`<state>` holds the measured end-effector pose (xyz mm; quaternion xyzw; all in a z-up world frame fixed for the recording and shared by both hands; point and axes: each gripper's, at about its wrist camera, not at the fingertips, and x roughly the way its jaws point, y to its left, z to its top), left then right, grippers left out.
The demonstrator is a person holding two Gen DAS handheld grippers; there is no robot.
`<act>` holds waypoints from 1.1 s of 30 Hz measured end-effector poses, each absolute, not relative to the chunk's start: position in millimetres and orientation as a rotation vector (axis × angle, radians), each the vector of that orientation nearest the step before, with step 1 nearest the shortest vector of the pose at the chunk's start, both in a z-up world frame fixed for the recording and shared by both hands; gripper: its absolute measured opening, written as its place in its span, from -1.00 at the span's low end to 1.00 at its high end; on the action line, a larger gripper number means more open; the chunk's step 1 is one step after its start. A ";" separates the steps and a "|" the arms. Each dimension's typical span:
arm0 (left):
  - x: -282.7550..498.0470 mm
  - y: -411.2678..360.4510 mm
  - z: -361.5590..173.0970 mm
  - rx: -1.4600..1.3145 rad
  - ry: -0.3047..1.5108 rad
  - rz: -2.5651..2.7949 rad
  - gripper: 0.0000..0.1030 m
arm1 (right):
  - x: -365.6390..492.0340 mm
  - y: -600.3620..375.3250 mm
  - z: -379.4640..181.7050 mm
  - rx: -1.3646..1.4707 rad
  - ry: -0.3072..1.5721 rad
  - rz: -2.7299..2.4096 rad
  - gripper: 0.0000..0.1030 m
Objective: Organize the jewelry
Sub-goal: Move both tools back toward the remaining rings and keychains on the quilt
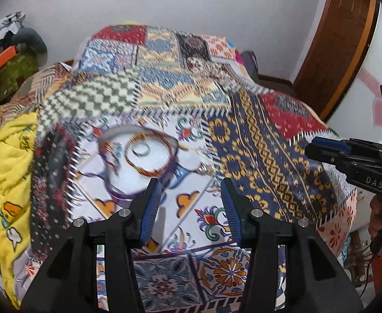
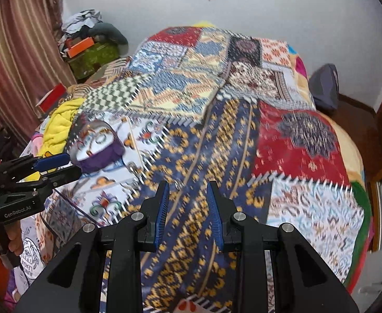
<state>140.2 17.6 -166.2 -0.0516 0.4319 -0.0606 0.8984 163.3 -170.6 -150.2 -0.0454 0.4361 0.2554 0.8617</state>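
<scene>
Bangles are lying in a purple tray on the bed; left hand-held gripper and right hand-held gripper are both hovering open, holding nothing.

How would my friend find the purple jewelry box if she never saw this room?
Start at the big bed under the colourful patchwork quilt. Look at its white patch with orange and blue swirls, just right of the crumpled yellow blanket. There sits the round purple-walled jewelry box with a white inside, the only container on the quilt, holding an orange-gold bangle around a small ring.
</scene>
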 end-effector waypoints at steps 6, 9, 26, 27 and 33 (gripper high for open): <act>151.9 5.7 -188.6 -0.104 0.942 -0.138 -0.10 | 163.7 -178.6 -168.3 -0.080 0.966 0.542 -0.48; 160.7 4.2 -198.4 -0.111 0.963 -0.138 -0.10 | 164.2 -176.2 -175.6 -0.085 0.985 0.555 -0.48; 197.5 -4.0 -225.1 -0.087 0.979 -0.141 -0.21 | 179.2 -147.4 -205.5 -0.141 1.049 0.631 -0.38; 199.0 -4.6 -225.6 -0.086 0.977 -0.143 -0.21 | 180.8 -145.6 -206.9 -0.144 1.051 0.634 -0.38; 206.6 -6.1 -227.8 -0.075 0.968 -0.152 -0.29 | 189.5 -135.7 -214.1 -0.153 1.063 0.651 -0.38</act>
